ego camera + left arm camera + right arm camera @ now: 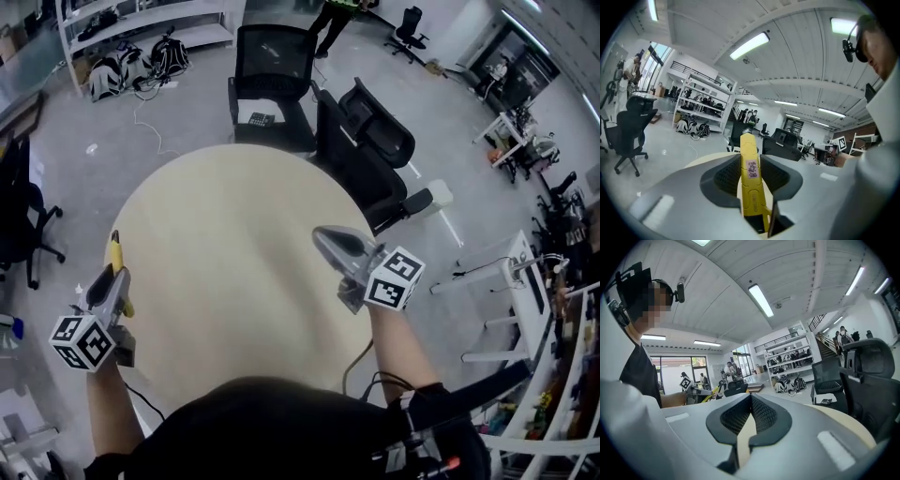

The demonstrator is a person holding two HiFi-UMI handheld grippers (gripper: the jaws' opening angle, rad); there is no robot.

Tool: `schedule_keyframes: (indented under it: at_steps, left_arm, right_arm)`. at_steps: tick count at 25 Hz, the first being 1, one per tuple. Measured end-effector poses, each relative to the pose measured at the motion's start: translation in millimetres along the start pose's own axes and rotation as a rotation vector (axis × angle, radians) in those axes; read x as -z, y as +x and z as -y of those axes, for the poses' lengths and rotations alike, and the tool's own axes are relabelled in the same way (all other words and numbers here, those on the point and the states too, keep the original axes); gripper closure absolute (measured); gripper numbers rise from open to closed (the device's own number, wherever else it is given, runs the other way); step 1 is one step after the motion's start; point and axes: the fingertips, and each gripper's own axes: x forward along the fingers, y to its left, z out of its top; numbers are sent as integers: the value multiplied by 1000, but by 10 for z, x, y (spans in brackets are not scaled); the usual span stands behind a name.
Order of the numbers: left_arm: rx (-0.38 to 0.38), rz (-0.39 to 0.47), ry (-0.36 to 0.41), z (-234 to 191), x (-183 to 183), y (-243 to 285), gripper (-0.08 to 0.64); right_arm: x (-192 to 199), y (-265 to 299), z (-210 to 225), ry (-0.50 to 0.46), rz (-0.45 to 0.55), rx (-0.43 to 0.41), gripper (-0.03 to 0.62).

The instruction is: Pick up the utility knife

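Observation:
The yellow utility knife (116,259) is clamped lengthwise in my left gripper (112,281), which is held in the air off the left rim of the round beige table (225,234). In the left gripper view the knife (750,180) runs between the two dark pads and pokes out past the tips of the left gripper (750,158). My right gripper (325,236) hovers over the table's right side, shut, with nothing in it. In the right gripper view the tips of the right gripper (751,398) meet, and the table (843,420) shows beyond them.
Two black office chairs (272,66) (375,141) stand at the table's far edge, and another chair (19,216) at the left. White shelving (141,19) with bags lines the back wall. A white desk (525,272) stands at the right.

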Motion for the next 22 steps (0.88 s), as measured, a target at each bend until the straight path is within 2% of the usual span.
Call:
schedule_keyframes:
  at_steps: [9, 14, 17, 22]
  left_arm:
    - [85, 56, 8, 100, -209, -872, 434]
    - [108, 89, 21, 327, -280, -1201, 434]
    - [95, 117, 29, 579, -269, -1310, 434]
    - [75, 140, -8, 1333, -55, -1327, 434]
  right_arm:
    - [-91, -181, -797, -28, 38, 36, 578]
    - [-124, -307, -1018, -47, 47, 16, 578]
    - [-231, -455, -1029, -75, 55, -25, 578]
    - [-361, -984, -846, -91, 85, -92, 578]
